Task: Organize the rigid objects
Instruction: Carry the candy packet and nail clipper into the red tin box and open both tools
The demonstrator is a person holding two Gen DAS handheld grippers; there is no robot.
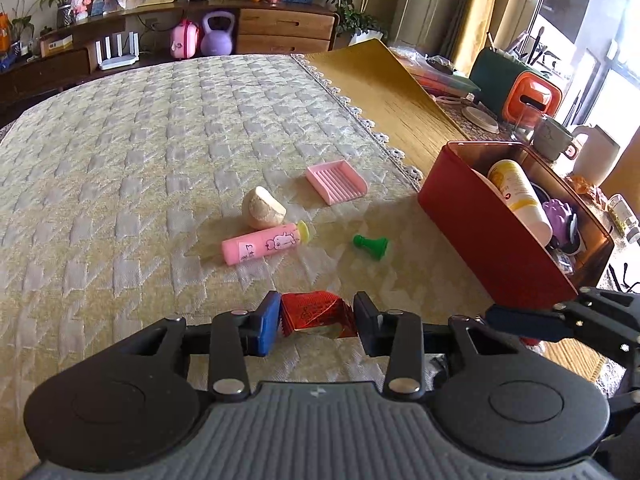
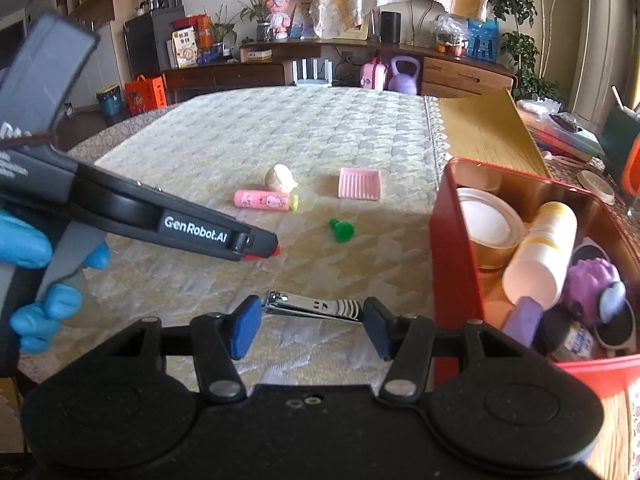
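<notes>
The left claw (image 1: 316, 322) is closed on a shiny red packet (image 1: 316, 314), with its blue pads pressing on both sides of it. The packet sits low over the yellow cloth (image 1: 140, 168) that covers the desk (image 1: 384, 92). The right claw (image 2: 312, 322) grips a silver nail clipper (image 2: 312, 306) by its two ends, one pad at each end, just beside the red box (image 2: 456, 264). In the right view, a hand in a blue glove (image 2: 36, 280) holds the handle of the left tool. On the cloth in front of the claws lie more small things. A pink tube (image 1: 262, 248) with a cartoon on it lies on its side, and a pale round lump (image 1: 262, 208) touches it from behind. A green game piece (image 1: 372, 245) lies on its side near the tube, between it and the red box. A pink ribbed tray (image 1: 337, 181) lies a bit farther back, near the lacy edge of the cloth. The red box stands at the right, partly on the cloth and partly on the bare desk. It is open at the top and already holds things: a white and yellow bottle (image 2: 542, 254), a round white lid (image 2: 490, 220), a purple toy (image 2: 592, 284), and some dark things I cannot make out. A purple kettlebell (image 1: 217, 34) sits on the floor far behind the desk.
</notes>
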